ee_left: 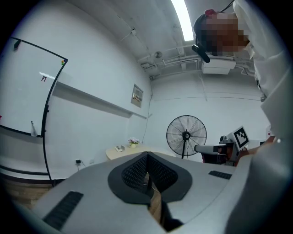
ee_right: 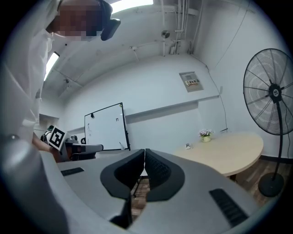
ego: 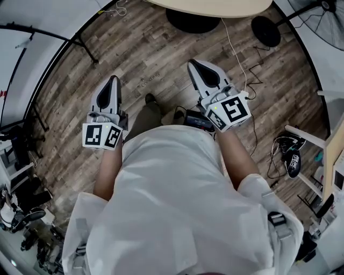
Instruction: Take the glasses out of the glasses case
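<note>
Hanging over the floor (ego: 156, 43), left gripper (ego: 113, 80) and right gripper (ego: 194, 64) are both pressed together, empty. No case or glasses in any view; maybe on the table (ego: 215, 6), mostly cut off. Risk: arriving w/ jaws shut would shove the case.

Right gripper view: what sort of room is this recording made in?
Probably an office or lab meeting room: a whiteboard on a stand, a light wooden table by the wall, and a pedestal fan.

Left gripper (ego: 114, 78) & right gripper (ego: 192, 62) grey w/ black pads (ee_left: 135, 173), b/w marker cubes (ego: 102, 135); shirt (ego: 177, 204) white, floor (ego: 150, 48) brown wood-grain
</note>
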The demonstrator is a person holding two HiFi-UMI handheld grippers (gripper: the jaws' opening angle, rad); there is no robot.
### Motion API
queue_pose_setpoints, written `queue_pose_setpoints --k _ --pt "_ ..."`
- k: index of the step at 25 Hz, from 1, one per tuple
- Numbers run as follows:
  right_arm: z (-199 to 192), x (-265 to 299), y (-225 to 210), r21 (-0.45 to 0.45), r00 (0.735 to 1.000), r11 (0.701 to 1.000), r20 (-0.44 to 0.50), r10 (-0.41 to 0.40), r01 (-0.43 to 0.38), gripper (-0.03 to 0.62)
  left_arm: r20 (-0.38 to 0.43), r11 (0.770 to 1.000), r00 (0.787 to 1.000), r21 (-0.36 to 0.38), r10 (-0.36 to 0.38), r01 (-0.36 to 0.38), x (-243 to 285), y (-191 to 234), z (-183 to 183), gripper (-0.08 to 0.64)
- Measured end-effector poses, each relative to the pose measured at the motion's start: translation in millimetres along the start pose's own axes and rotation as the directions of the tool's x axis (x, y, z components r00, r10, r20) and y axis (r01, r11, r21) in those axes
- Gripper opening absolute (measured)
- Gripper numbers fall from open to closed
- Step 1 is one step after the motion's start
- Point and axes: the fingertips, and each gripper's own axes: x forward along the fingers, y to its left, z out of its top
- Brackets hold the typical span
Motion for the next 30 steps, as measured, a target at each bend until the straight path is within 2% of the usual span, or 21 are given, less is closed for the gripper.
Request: queue_pose_setpoints --k 7,12,15,19,25,30 --pt "-21 44 -19 0.022 0.998 0.999 -0.057 -0.025 0.027 0.025 0.016 0.998 0.999 -0.05 0.028 -0.028 27 69 -6 0.009" --pt "-25 120 -38 -0.002 0.991 1.0 -0.133 -0.01 0.01 0.025 0.016 0.991 0.999 -0.126 0.039 -0.037 72 131 -15 0.009" --pt "-19 178 -43 -0.021 0.988 1.0 -0.154 -0.003 0.0 0.023 0.028 0.99 0.999 -0.131 -0.043 0.046 102 163 -11 0.009" --pt "-17 252 -52 -0.009 0.982 1.0 -0.191 0.002 -0.004 0.025 0.014 0.987 0.991 -0.094 -0.132 0.133 141 197 1 0.009" --pt "-3 337 -54 -0.012 0.983 1.0 -0.182 -0.019 0.017 0.025 0.002 0.972 0.982 -0.14 -0.191 0.19 184 260 -1 0.009" --pt "-2 370 -67 -0.018 0.982 0.999 -0.183 -0.044 0.041 0.025 0.005 0.965 0.977 -0.153 -0.214 0.212 218 297 3 0.009"
